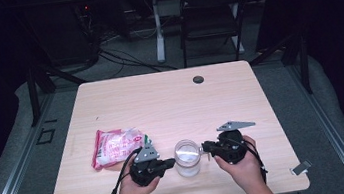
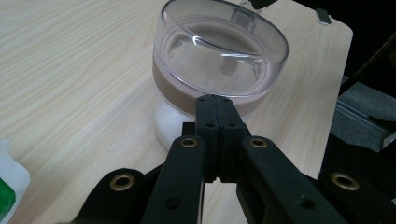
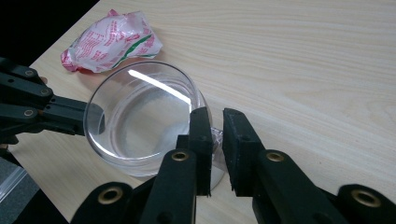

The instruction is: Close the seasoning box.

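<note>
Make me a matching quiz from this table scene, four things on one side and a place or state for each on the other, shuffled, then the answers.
Things:
1. clear jar
2. snack packet
3. left gripper
4. right gripper

Place or state:
A. lies crumpled on the table, left of the jar
B. fingers pressed together, tips at the jar's side
C. stands between the two grippers
D. fingers slightly apart around a small tab at the jar's rim

Pairs: 1-C, 2-A, 3-B, 4-D

A clear jar (image 1: pixel 187 157) stands upright near the table's front edge, between the two hands. Its wide, see-through lid (image 2: pixel 224 51) sits on top, with a small tab on the far side. White powder fills the bottom. A brownish band shows just beneath the lid.
</note>
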